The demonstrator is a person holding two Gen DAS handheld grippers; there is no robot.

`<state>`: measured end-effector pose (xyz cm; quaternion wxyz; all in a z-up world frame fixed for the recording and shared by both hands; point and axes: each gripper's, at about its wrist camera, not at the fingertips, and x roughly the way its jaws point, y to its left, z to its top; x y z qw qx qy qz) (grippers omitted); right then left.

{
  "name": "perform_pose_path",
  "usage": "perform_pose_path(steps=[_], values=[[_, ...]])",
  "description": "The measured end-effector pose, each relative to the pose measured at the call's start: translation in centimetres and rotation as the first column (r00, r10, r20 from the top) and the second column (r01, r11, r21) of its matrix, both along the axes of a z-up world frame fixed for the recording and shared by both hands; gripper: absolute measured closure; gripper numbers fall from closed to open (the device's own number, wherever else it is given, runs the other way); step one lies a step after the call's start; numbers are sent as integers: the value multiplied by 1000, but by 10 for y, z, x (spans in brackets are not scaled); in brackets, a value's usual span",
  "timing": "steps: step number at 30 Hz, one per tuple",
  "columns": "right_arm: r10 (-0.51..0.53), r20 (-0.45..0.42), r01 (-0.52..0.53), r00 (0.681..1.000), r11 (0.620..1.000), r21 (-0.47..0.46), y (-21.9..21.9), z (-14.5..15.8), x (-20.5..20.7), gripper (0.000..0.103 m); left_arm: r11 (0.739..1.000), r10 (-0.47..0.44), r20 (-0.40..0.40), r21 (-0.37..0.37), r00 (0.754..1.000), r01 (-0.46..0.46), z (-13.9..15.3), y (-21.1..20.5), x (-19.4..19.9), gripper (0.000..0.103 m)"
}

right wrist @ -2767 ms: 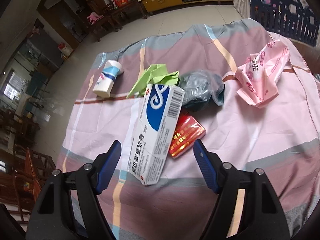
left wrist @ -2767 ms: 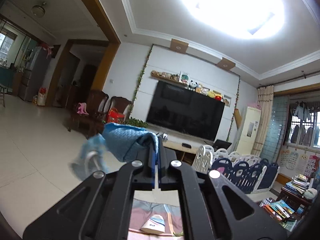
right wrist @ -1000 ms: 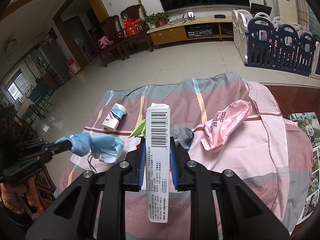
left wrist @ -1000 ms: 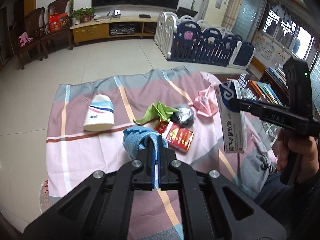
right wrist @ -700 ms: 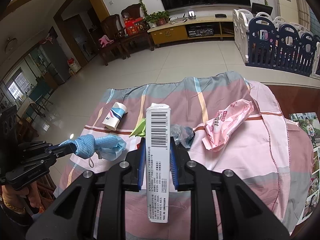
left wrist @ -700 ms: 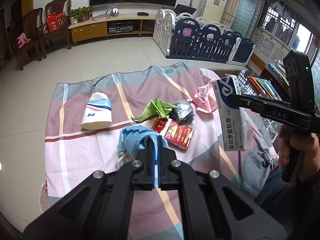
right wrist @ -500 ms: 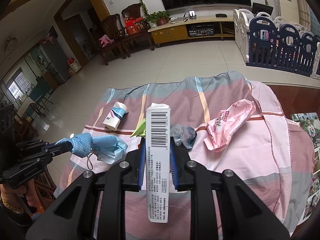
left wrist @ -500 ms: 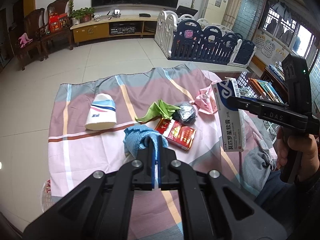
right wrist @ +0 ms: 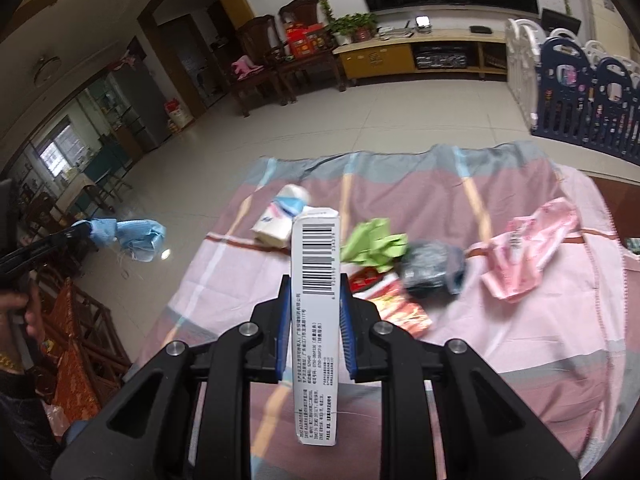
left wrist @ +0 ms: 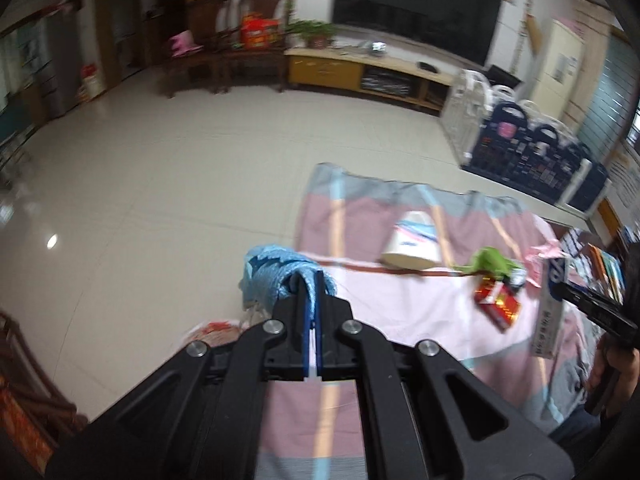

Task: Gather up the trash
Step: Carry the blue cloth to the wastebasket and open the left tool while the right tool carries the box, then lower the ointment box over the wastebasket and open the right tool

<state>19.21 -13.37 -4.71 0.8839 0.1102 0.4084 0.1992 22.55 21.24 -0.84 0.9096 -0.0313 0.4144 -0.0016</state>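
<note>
Left gripper clamped on blue face mask; right gripper clamped on white box

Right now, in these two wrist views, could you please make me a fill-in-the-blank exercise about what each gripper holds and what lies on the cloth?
1. The left gripper is shut on a crumpled face mask of ____ colour.
2. The right gripper is shut on a long white box printed with a black ____.
3. On the striped cloth, the green paper lies between the paper cup and the ____ wrapper.

Missing words: blue; barcode; pink
</note>
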Motion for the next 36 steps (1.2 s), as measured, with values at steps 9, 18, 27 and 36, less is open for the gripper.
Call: perform_pose_path(steps=[9, 18, 27, 36], values=[[216, 45, -217, 975, 975, 38, 134, 29, -8, 81, 987, 158, -239, 35, 958, -154, -67, 75, 1, 63], [348, 30, -349, 937, 932, 95, 279, 23, 9, 81, 925, 379, -130, 43, 916, -377, -43, 136, -25, 17], [367, -62, -368, 928, 930, -2, 367, -34, 23, 47, 882, 470, 105, -48, 876, -468, 23, 155, -65, 14], [208, 106, -203, 972, 977, -60, 204, 14, -17, 25, 974, 220, 62, -77, 974, -215, 18, 80, -22, 14]])
